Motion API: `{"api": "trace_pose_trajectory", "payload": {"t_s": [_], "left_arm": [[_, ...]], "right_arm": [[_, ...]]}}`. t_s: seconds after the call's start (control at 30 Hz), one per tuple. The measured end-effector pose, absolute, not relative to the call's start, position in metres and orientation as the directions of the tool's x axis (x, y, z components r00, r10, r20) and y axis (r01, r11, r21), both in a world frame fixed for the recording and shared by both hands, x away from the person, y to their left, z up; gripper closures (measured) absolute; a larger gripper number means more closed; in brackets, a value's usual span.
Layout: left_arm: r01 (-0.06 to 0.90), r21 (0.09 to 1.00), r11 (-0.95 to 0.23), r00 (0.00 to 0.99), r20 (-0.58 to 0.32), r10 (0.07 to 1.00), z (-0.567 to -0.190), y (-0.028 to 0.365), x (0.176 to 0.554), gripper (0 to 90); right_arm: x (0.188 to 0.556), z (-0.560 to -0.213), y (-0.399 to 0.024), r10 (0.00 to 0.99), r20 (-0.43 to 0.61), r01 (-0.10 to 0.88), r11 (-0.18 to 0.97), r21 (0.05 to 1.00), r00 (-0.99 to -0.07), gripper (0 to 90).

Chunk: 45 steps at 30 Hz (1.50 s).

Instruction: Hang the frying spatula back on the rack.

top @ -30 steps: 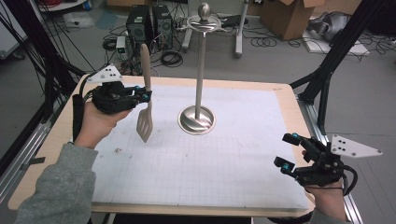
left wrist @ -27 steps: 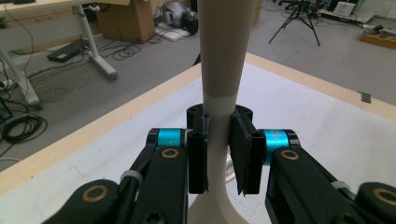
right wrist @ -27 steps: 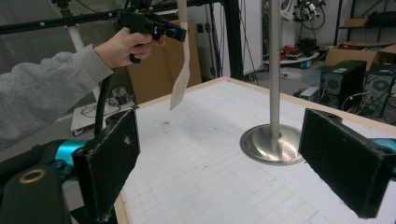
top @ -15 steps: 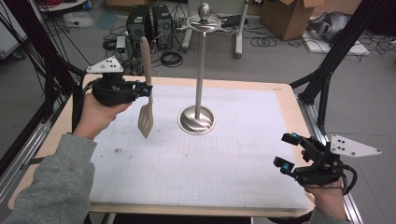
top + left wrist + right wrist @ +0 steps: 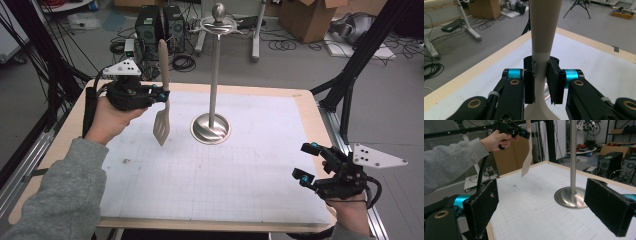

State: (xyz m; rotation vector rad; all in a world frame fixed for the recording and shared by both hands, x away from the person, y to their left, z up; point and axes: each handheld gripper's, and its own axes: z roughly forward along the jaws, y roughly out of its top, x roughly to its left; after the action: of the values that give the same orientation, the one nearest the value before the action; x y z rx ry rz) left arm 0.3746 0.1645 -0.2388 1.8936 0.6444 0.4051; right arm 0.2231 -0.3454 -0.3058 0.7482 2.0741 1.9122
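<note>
A beige slotted spatula (image 5: 161, 125) hangs upright above the mat, blade down and handle up. My left gripper (image 5: 164, 95) is shut on its neck just above the blade. In the left gripper view the two black pads (image 5: 555, 82) press the spatula (image 5: 544, 32) from both sides. A metal stand (image 5: 215, 75) with a round base and a disc and ball on top stands mid-table, just right of the spatula. My right gripper (image 5: 306, 161) rests near the table's front right corner, open, with nothing between its jaws. The right gripper view (image 5: 546, 212) looks toward the stand (image 5: 573, 157) and the spatula (image 5: 527, 162).
A white grid mat (image 5: 240, 170) covers the wooden table (image 5: 305, 100). Black frame struts (image 5: 350, 75) rise at both sides. On the floor beyond the table are computer towers (image 5: 150, 25), cables and a cardboard box (image 5: 310, 17).
My left hand has lifted the spatula slightly and shifted it a little toward the stand. The right gripper has not moved.
</note>
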Motion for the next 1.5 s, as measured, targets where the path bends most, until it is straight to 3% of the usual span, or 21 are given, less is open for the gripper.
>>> {"api": "trace_pose_trajectory", "payload": {"t_s": [1.5], "left_arm": [[0.295,0.895,-0.334,0.821,-0.059,0.568,-0.216,0.121,0.407,77.1]], "right_arm": [[0.215,-0.303,-0.354,0.515,0.176,0.202,-0.005,0.979,-0.839,11.4]]}}
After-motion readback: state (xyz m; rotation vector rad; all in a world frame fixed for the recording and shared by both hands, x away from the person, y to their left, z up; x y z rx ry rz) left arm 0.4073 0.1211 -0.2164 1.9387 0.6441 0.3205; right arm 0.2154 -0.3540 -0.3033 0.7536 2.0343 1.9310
